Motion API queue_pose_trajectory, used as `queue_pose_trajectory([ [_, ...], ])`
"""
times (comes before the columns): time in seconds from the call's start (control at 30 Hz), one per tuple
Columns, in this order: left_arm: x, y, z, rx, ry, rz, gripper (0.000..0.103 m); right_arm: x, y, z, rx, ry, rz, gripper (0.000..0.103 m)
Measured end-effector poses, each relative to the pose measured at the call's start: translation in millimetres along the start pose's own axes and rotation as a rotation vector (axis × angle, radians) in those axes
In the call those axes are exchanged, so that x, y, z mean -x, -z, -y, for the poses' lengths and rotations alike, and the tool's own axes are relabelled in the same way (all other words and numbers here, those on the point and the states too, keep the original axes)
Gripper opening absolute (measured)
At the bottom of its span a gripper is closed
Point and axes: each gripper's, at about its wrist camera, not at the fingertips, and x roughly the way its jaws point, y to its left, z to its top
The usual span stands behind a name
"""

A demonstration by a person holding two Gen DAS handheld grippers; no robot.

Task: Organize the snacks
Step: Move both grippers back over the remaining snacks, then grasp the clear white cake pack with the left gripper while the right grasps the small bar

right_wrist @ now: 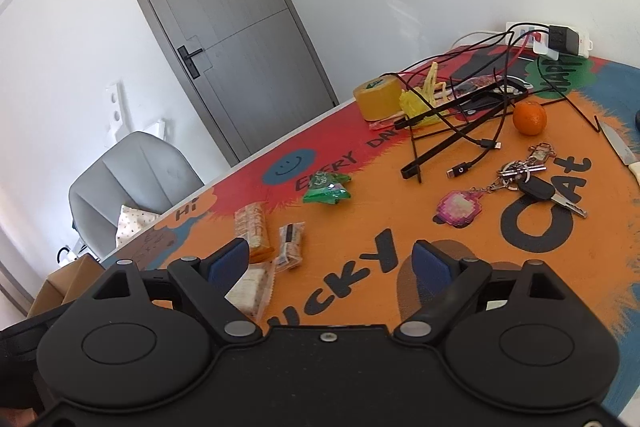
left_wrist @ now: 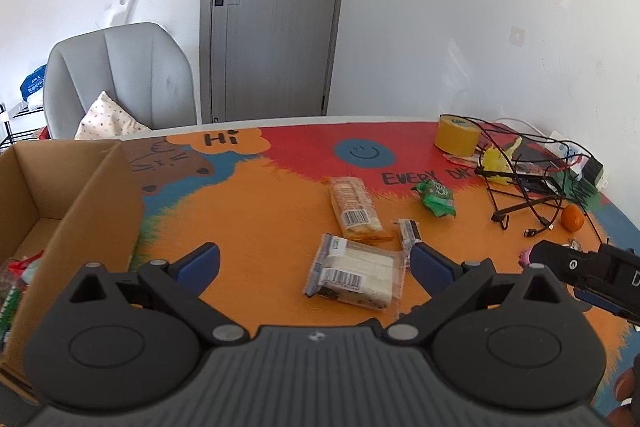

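Colourful table mat [left_wrist: 260, 211], grey door [left_wrist: 276, 15], white walls [left_wrist: 460, 7]

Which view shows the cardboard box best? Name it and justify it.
Left wrist view: the cardboard box fills the left side, its open interior and near wall visible. The right wrist view catches only a corner beyond the left gripper.

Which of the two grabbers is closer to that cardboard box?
Left. The left gripper hangs open right beside the cardboard box, whose wall is just past its left finger. The right gripper is farther off, over the orange mat, with the box small at its view's left edge.
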Motion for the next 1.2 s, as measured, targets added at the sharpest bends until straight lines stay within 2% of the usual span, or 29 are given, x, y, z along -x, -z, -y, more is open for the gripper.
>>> queue_pose_trajectory([
  [0.43,-48,10,22,-0.037,-0.020,-0.074,0.101,-29,-1,24,-0.045,-0.001,-0.050,0.089],
  [0.63,-69,17,30,-0.070,0.010,-0.116,0.101,-42,1,29,-0.067,0.001,-0.066,0.089],
  [0.8,-80,21,32,-0.084,0.002,-0.130,0.101,-53,2,29,-0.072,0.006,-0.080,0.089],
  [0.97,-88,21,23,-0.045,-0.014,-0.144,0.100,-61,2,24,-0.065,0.006,-0.089,0.089],
  [1.07,-86,20,18,-0.046,-0.020,-0.121,0.096,-66,2,19,-0.058,0.001,-0.095,0.089],
  [1.13,-87,19,14,-0.030,-0.014,-0.120,0.087,-69,3,17,-0.054,0.002,-0.100,0.089],
  [1.2,-86,18,10,-0.019,-0.014,-0.113,0.072,-73,2,15,-0.053,0.003,-0.106,0.089],
])
